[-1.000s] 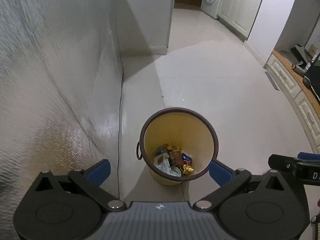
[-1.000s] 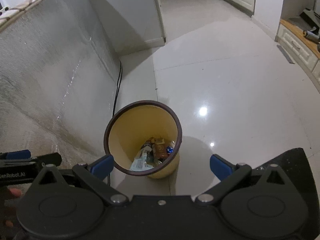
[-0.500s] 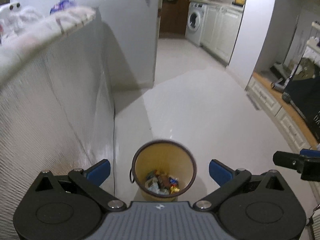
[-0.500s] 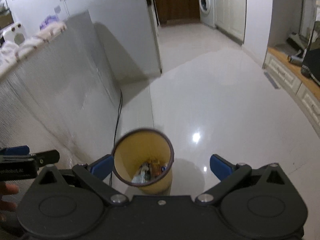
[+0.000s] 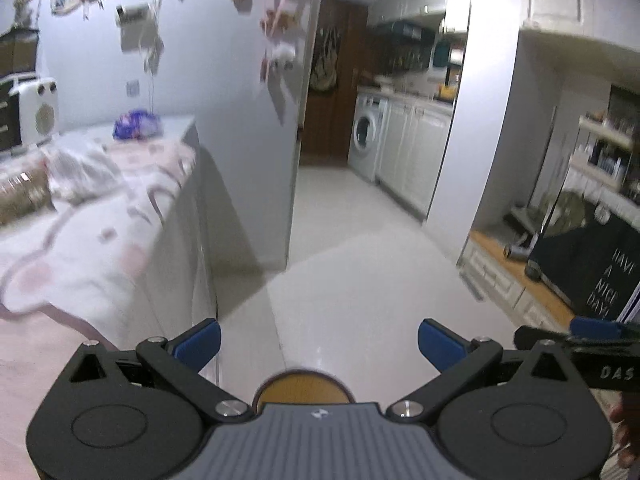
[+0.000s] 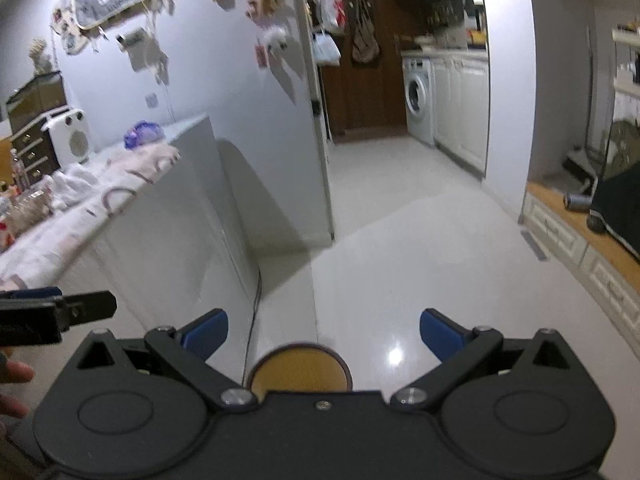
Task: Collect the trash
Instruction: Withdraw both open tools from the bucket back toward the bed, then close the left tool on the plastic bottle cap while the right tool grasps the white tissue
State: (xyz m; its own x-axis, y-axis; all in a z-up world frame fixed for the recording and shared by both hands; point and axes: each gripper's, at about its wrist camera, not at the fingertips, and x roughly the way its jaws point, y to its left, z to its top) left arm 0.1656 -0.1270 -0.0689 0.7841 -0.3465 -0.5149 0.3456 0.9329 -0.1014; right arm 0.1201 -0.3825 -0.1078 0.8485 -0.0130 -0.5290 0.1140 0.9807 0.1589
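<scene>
The yellow waste bin (image 5: 304, 389) with a dark rim stands on the floor below both grippers; only its far rim and inner wall show, also at the bottom of the right wrist view (image 6: 299, 371). Its contents are hidden behind the gripper bodies. My left gripper (image 5: 318, 342) is open and holds nothing. My right gripper (image 6: 323, 334) is open too, with nothing between its blue fingers. The right gripper's tip shows at the right edge of the left wrist view (image 5: 576, 336); the left gripper's tip (image 6: 60, 312) shows at the left in the right wrist view.
A counter (image 6: 160, 216) covered with a pale patterned cloth (image 5: 80, 232) runs along the left, with a purple bag (image 6: 142, 134) and a white appliance (image 6: 68, 140) on it. A washing machine (image 6: 418, 100) and cabinets lie ahead. A low wooden-topped unit (image 6: 580, 236) lines the right. Glossy white floor (image 6: 400, 260) lies between.
Both grippers have tilted up and risen away from the bin. The bin has slid from the middle of both views to the bottom edge; the counter top and kitchen came into view.
</scene>
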